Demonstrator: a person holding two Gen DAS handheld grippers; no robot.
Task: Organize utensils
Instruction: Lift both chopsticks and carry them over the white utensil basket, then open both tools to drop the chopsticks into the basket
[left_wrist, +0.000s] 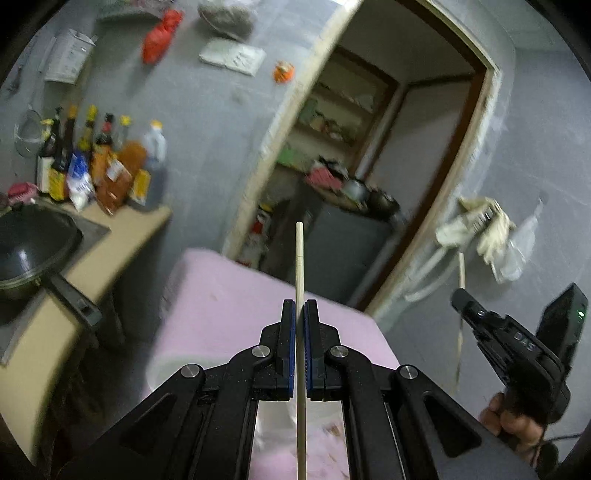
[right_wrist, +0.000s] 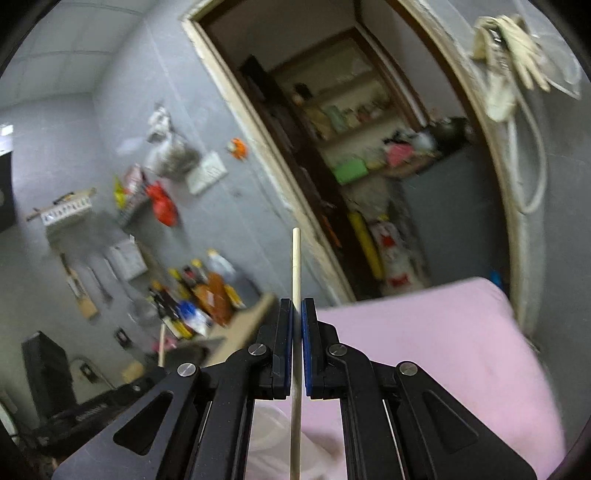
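Observation:
My left gripper (left_wrist: 299, 306) is shut on a pale wooden chopstick (left_wrist: 299, 258) that runs straight along the fingers and sticks out past the tips, above the pink table (left_wrist: 229, 314). My right gripper (right_wrist: 296, 304) is shut on a second wooden chopstick (right_wrist: 296, 258), held the same way above the pink table (right_wrist: 424, 332). The right gripper also shows in the left wrist view (left_wrist: 458, 299) at the right, with its chopstick (left_wrist: 460, 332) hanging through it. The other chopstick shows faintly in the right wrist view (right_wrist: 161, 345) at the lower left.
A counter (left_wrist: 122, 243) at the left carries a dark wok (left_wrist: 33, 251) and several sauce bottles (left_wrist: 92, 162). An open doorway (left_wrist: 369, 166) with cluttered shelves lies ahead. Cloths (left_wrist: 476, 225) hang on the grey wall at the right.

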